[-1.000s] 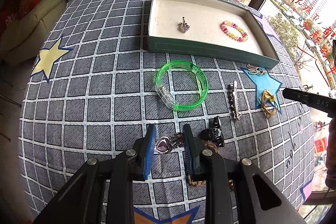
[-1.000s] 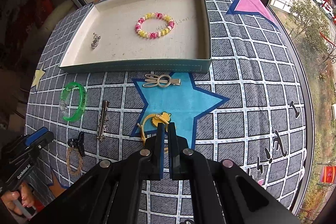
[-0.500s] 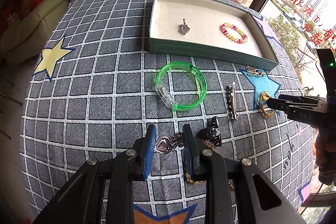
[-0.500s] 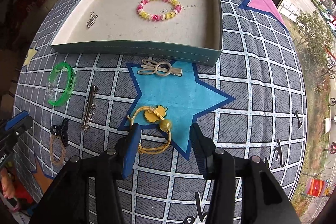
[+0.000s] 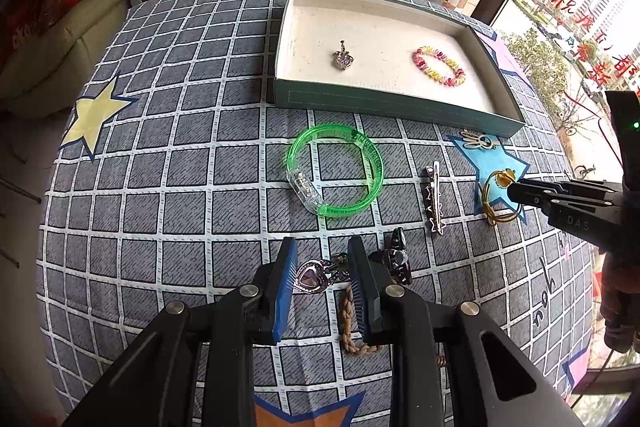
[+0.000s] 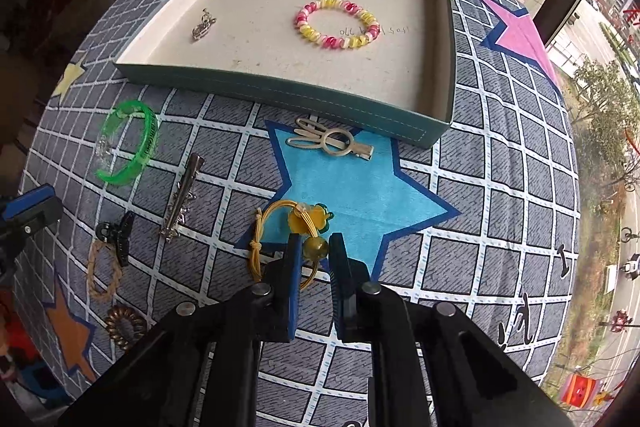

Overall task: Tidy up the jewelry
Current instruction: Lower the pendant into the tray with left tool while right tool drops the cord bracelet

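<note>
My left gripper (image 5: 320, 251) is open around a purple heart pendant (image 5: 312, 275) lying on the checked cloth. My right gripper (image 6: 315, 247) has its jaws closed in on the bead of a yellow hair tie (image 6: 296, 227), which lies on the blue star; it also shows in the left wrist view (image 5: 498, 197). The green-walled tray (image 6: 280, 89) holds a silver pendant (image 6: 203, 25) and a pink-yellow bead bracelet (image 6: 338, 23).
On the cloth lie a green bangle (image 5: 334, 175), a silver hair clip (image 5: 434, 197), a bunny clip (image 6: 328, 143), a black claw clip (image 5: 394, 259), a braided ring (image 6: 102, 269) and a brown scrunchie (image 6: 126, 327). The table edge runs along the right.
The right gripper opened, moved forward over the yellow hair tie, then closed in on its bead. The left gripper stayed open around the heart pendant.
</note>
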The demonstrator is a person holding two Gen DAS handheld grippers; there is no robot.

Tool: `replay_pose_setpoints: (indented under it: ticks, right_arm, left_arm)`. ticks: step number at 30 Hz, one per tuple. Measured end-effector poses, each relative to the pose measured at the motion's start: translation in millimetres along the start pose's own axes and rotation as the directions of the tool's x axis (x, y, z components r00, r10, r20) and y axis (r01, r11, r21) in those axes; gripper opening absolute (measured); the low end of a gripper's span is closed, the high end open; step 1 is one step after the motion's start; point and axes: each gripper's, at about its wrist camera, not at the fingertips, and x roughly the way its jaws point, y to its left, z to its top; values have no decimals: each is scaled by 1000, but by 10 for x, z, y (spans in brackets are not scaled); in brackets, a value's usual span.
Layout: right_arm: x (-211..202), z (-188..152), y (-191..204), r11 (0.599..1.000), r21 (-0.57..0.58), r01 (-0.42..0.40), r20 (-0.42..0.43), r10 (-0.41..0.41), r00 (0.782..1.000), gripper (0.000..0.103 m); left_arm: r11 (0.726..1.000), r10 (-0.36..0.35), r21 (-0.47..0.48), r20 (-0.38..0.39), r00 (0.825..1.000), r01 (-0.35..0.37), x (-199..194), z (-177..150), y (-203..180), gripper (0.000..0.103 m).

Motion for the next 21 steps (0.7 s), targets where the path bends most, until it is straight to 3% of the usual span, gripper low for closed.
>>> replay_pose_setpoints:
  ticks: [12,21]
  right_arm:
    - [-567,327,-197,991,87,-102,114,92,989,14]
    - [-654,781,-289,987,86,-136,164,121,979,14]
  left_arm:
    - [1000,-16,24,48,999,15,-102,371,-147,39]
    - [1000,-27,11,97,995,26,-30,899,-242,39]
